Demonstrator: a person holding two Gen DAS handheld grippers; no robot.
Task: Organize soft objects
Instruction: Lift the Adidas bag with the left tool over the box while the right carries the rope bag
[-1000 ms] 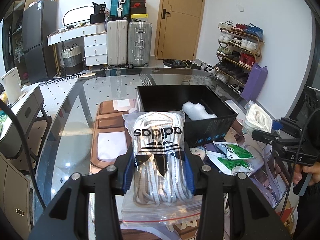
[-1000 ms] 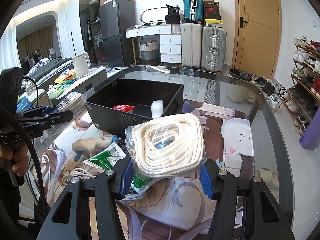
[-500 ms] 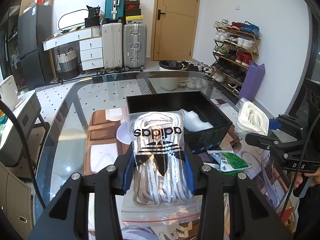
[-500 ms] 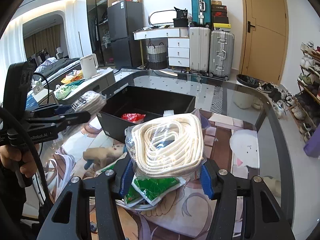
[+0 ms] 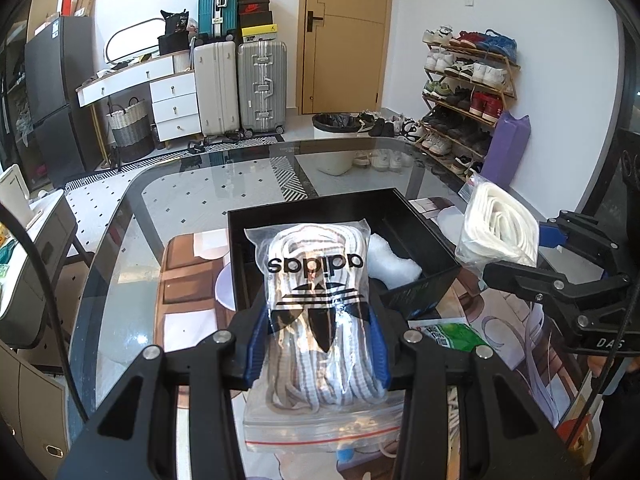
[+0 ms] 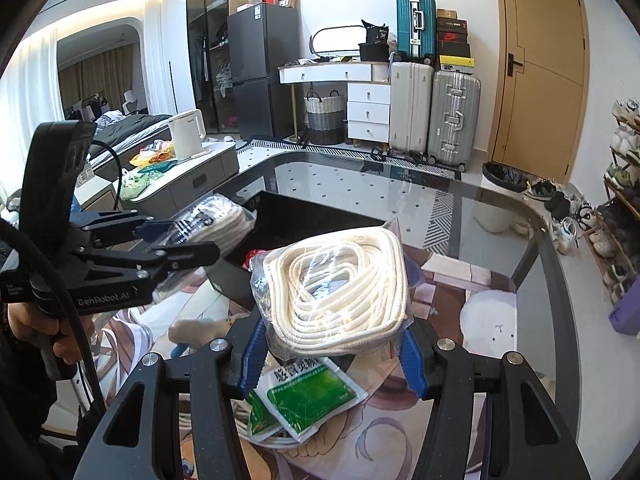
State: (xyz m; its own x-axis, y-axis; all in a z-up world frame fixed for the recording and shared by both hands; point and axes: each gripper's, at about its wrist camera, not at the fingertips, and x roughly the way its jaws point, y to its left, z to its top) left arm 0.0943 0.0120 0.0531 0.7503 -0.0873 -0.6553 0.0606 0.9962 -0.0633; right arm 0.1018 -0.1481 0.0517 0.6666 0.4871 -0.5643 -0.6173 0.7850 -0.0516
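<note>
Fingers, left gripper (image 5: 318, 346): blue pads clamp a clear plastic bag of grey-and-white striped laces with a black logo (image 5: 318, 300).
Fingers, right gripper (image 6: 332, 350): blue pads clamp a clear bag of coiled cream rope (image 6: 334, 290).
Black open rectangular box (image 5: 420, 232): landmark on the glass table (image 5: 180, 200).
Laces bag: held above the box's near edge.
Rope bag: held just beside the box.
Green-and-white sachets (image 6: 308, 394): flat on the table, near the box.

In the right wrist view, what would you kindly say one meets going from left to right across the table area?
Left gripper with the striped lace bag → black box → bagged white rope in the right gripper → white round shape on the mat.
</note>
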